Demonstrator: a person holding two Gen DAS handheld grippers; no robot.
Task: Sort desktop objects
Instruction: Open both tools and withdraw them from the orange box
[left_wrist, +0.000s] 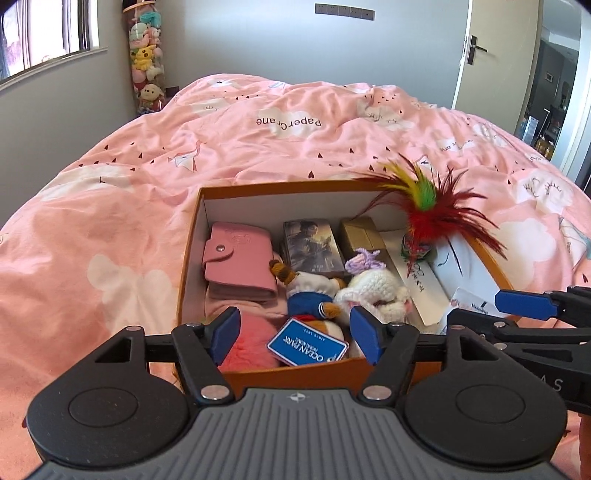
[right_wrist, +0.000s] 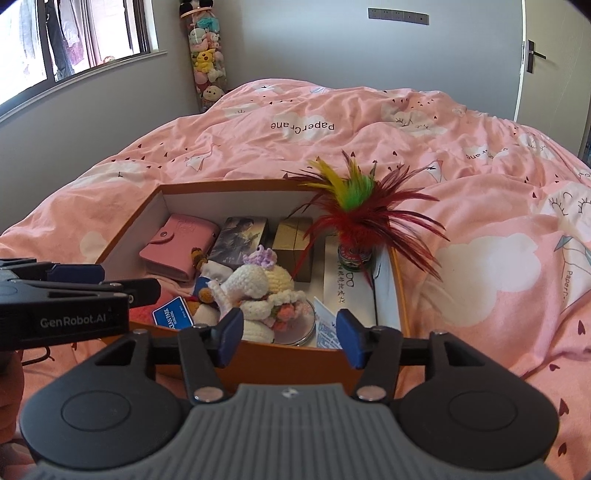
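Note:
An orange box (left_wrist: 192, 258) (right_wrist: 122, 236) sits on the pink bed, packed with objects: a pink card holder (left_wrist: 236, 264) (right_wrist: 175, 247), a picture card box (left_wrist: 310, 245) (right_wrist: 242, 236), a gold box (left_wrist: 364, 234) (right_wrist: 293, 243), a white crochet doll (left_wrist: 373, 291) (right_wrist: 255, 288), a plush with a blue Ocean Park tag (left_wrist: 308, 341) (right_wrist: 173, 314), and a feather shuttlecock (left_wrist: 424, 218) (right_wrist: 354, 218). My left gripper (left_wrist: 295, 338) is open and empty above the box's near edge. My right gripper (right_wrist: 290, 336) is open and empty over the near right corner.
The pink duvet (left_wrist: 258, 140) (right_wrist: 480, 192) covers the bed all around the box. A tall column of plush toys (left_wrist: 146, 55) (right_wrist: 207, 55) stands in the far corner by the window. A door (left_wrist: 495, 51) is at the far right.

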